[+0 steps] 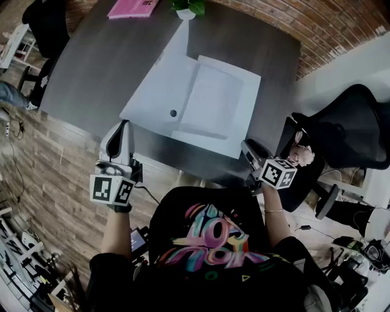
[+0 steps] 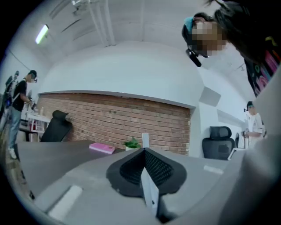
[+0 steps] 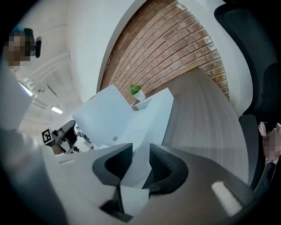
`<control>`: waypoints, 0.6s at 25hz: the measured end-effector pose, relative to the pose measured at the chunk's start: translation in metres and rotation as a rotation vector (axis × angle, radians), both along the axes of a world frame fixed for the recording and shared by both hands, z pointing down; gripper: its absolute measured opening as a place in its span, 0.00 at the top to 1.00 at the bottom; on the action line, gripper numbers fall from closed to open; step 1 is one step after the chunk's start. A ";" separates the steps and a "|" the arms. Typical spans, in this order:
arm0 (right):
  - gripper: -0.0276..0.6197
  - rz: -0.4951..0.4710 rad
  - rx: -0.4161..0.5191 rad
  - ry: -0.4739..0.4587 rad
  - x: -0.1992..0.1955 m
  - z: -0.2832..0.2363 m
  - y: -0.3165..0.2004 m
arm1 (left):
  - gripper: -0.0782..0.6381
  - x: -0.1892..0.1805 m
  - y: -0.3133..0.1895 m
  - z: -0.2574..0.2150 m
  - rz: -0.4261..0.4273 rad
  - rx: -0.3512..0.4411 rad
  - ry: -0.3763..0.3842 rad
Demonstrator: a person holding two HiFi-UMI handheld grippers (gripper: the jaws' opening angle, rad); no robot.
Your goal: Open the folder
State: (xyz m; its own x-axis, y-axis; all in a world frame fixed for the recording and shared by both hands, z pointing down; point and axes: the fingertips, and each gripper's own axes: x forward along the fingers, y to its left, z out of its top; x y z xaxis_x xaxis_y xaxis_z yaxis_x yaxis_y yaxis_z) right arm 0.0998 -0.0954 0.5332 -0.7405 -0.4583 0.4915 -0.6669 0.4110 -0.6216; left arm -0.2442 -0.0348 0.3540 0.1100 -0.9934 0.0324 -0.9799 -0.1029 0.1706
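between the right gripper's point(image 3: 139, 150) parted jaws, only its own view is showing the open folder's point(image 3: 149, 117) corner. the left gripper's point(image 2: 144, 151) jaws are sitting shut and empty, a plant point(image 2: 131, 143) just beyond them.

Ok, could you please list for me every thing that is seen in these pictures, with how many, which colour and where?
folder: one, white, opened, on the middle of the table
table: one, dark grey, in front of the person
book: one, pink, at the table's far edge
plant: one, green in a white pot, at the far edge beside the book
office chairs: two, black, one right of the table, one at its far left
left gripper: one, grey, jaws shut, off the table's near left edge
right gripper: one, grey, jaws open, at the folder's near right corner
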 end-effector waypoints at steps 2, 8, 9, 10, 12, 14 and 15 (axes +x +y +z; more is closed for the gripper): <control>0.77 -0.002 0.006 0.006 -0.001 -0.001 0.000 | 0.89 -0.023 0.002 0.009 -0.079 -0.014 0.043; 0.79 -0.008 0.033 0.030 -0.001 -0.003 0.001 | 0.89 -0.075 0.006 0.043 -0.247 -0.066 0.130; 0.79 -0.008 0.039 0.035 -0.002 -0.004 0.001 | 0.89 -0.079 0.006 0.047 -0.261 -0.073 0.132; 0.80 -0.009 0.046 0.040 -0.003 -0.004 0.001 | 0.89 -0.083 0.005 0.050 -0.272 -0.079 0.133; 0.81 -0.012 0.057 0.048 -0.005 -0.004 0.001 | 0.89 -0.090 0.003 0.055 -0.293 -0.088 0.139; 0.81 -0.019 0.065 0.059 -0.007 -0.005 0.000 | 0.89 -0.096 0.001 0.060 -0.315 -0.098 0.148; 0.81 -0.023 0.068 0.064 -0.007 -0.005 0.000 | 0.89 -0.099 0.001 0.063 -0.326 -0.103 0.155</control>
State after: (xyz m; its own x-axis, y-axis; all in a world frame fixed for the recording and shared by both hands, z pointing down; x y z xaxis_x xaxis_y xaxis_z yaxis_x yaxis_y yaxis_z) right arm 0.0925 -0.0957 0.5283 -0.7194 -0.4754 0.5064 -0.6942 0.4670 -0.5477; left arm -0.3433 -0.0341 0.4169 -0.2004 -0.9694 0.1417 -0.9200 0.2359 0.3130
